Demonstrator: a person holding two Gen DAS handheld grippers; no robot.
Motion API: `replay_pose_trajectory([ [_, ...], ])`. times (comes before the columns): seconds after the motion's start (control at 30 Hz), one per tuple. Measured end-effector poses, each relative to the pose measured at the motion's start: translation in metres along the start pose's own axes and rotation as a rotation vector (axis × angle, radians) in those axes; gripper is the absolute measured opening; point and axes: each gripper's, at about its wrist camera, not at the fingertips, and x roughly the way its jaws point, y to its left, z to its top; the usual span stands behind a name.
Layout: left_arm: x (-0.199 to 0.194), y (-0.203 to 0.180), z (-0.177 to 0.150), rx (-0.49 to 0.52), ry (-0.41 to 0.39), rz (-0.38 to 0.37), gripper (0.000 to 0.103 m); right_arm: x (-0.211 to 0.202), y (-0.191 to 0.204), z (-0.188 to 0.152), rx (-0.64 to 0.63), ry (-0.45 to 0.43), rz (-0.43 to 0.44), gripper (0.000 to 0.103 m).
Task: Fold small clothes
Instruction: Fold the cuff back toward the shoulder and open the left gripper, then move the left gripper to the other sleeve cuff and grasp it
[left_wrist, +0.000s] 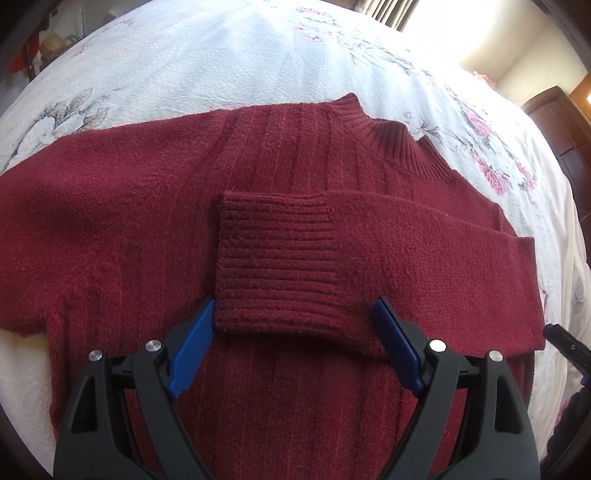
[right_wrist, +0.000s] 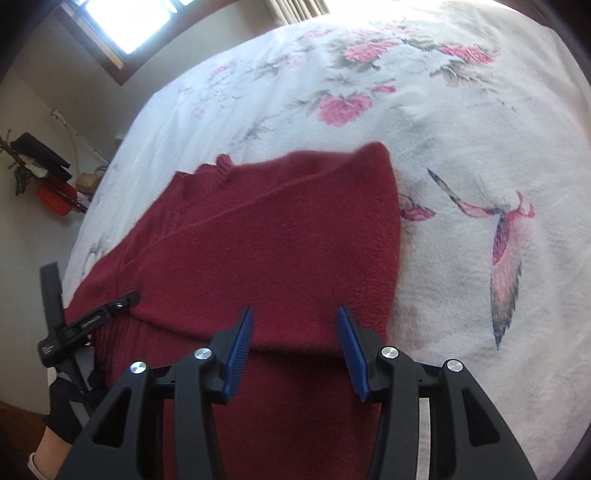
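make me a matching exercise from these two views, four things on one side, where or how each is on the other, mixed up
Things
1. ribbed cuff
2. turtleneck collar
3. left gripper
4. floral bedspread

Places or states
A. spread under the dark red sweater
B. open, jaws on either side of the cuff
C. at the far end of the sweater
D. lying across the sweater's chest on the folded-in sleeve

Pairs: 1-D, 2-C, 3-B, 4-A

Both grippers' fingers (left_wrist: 192, 341) (right_wrist: 238, 354) spread wide
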Motion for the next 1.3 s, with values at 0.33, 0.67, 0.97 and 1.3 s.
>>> replay_pose_trajectory([
  [0.33, -0.018, 0.008, -0.004, -0.043, -0.017, -0.059, 0.084, -0.001, -0.009, -0.009, 0.06, -0.003, 0.072, 0.049],
  [0.67, -0.105, 0.163, -0.049, -0.247, -0.116, 0.02, 0.086, -0.024, 0.073, -0.012, -0.113, -0.016, 0.131, 0.062],
  [0.97, -0.161, 0.34, -0.099, -0.629, -0.249, 0.022, 0.086, 0.025, 0.114, -0.025, -0.154, 0.052, 0.137, 0.062],
  [1.3, -0.167, 0.415, -0.091, -0.813, -0.365, -0.075, 0.085, 0.049, 0.123, -0.032, -0.18, 0.076, 0.071, 0.062],
])
